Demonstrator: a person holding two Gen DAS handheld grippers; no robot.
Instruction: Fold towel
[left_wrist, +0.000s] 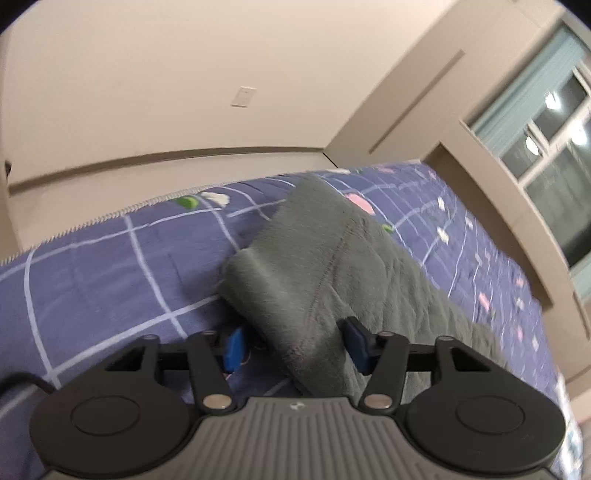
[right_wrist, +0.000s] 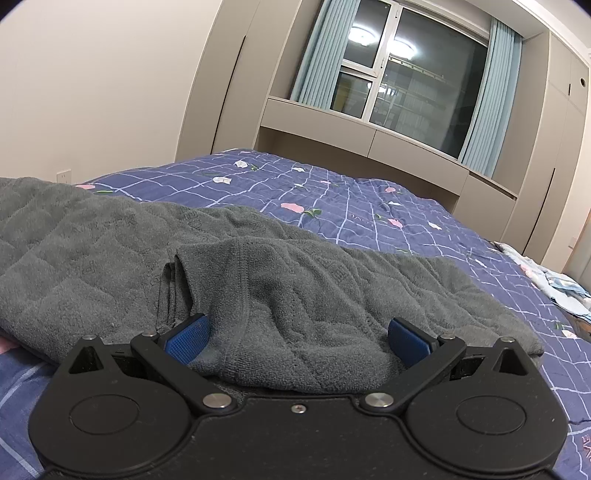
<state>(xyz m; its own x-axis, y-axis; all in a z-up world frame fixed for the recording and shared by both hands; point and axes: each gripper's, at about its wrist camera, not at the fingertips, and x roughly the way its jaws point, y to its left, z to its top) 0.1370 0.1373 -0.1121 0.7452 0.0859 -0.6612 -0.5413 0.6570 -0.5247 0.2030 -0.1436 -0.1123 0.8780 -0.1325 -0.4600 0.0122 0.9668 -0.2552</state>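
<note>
A dark grey towel (left_wrist: 325, 258) lies rumpled on a blue checked quilt (left_wrist: 110, 277). In the left wrist view, a folded end of it runs between the jaws of my left gripper (left_wrist: 295, 347). The right pad (left_wrist: 356, 345) rests against the cloth, and a small dark gap separates the left pad (left_wrist: 234, 349) from it. In the right wrist view the towel (right_wrist: 295, 280) spreads from the left edge across the quilt (right_wrist: 369, 206). A bunched fold sits between the wide-apart jaws of my right gripper (right_wrist: 298, 340), which is open.
The bed's far edge (left_wrist: 110, 216) runs along a beige wall with a socket plate (left_wrist: 243, 96). A window with blue curtains (right_wrist: 399, 74) and low cabinets stand beyond the bed. Light-coloured clothes (right_wrist: 546, 280) lie at the bed's right side.
</note>
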